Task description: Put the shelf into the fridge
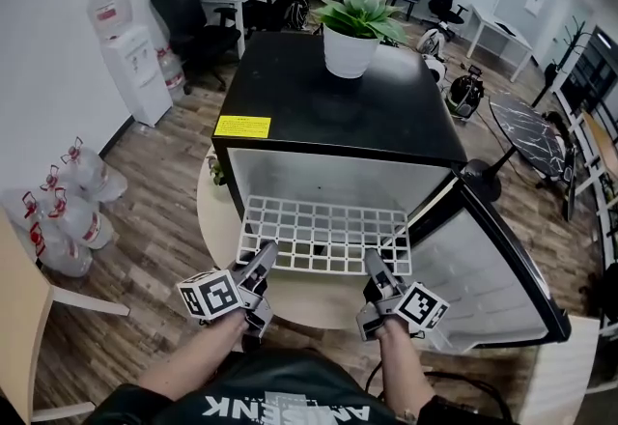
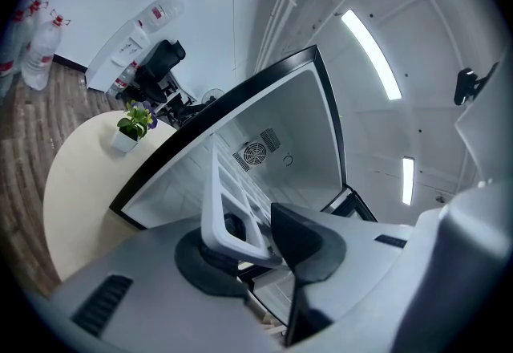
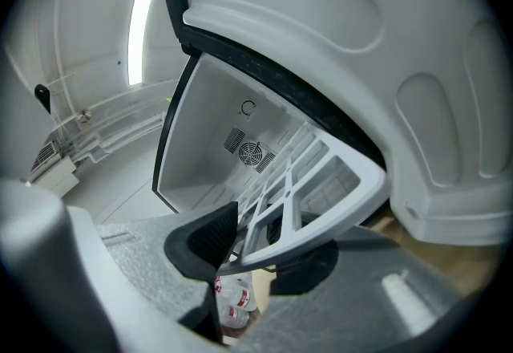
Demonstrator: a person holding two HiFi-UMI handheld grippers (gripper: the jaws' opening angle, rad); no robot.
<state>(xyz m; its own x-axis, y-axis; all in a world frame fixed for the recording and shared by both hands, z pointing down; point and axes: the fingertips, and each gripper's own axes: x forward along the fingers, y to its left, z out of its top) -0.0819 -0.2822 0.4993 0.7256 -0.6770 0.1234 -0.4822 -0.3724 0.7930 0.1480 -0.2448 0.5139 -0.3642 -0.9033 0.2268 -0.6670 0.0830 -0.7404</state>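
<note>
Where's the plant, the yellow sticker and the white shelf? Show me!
plant [image 1: 359, 10]: head view, on its green leaves.
yellow sticker [image 1: 242, 127]: head view, on the sticker's middle.
white shelf [image 1: 325, 235]: head view, on the middle of its grid.

The left claw [image 2: 258, 241] clamps the rim of the white plastic grid shelf [image 2: 218, 203]; the black-framed white-lined fridge [image 2: 300, 135] gapes at twelve o'clock.

One shelf [image 1: 323, 235], one fridge [image 1: 290, 95], maybe five jugs [image 1: 68, 220].
</note>
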